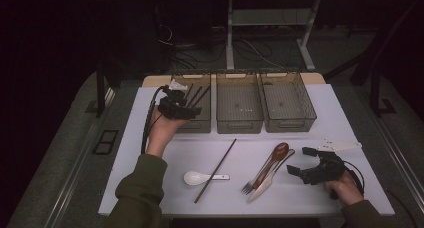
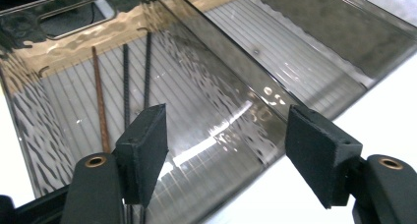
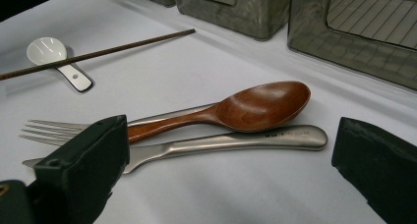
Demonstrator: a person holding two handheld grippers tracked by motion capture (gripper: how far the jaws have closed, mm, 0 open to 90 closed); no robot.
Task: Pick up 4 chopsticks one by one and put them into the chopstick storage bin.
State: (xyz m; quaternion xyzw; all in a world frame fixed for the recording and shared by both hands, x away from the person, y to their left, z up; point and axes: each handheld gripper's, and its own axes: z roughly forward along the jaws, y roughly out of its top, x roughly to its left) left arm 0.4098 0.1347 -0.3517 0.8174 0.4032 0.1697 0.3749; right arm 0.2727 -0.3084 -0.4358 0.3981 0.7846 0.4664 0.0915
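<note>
Your left hand-held gripper [image 2: 226, 150] hangs open over the chopsticks [image 2: 125, 86] in the left bin [image 2: 231, 62]; your right hand-held gripper [image 3: 231, 170] gapes beside the wooden spoon [image 3: 255, 106]

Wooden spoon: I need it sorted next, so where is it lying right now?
In the high view the wooden spoon lies right of centre on the table, atop the fork and knife, just left of the right gripper.

The left claw [image 1: 192, 102] is raised with jaws apart and empty; the right claw [image 1: 300, 164] rests low, open.
</note>
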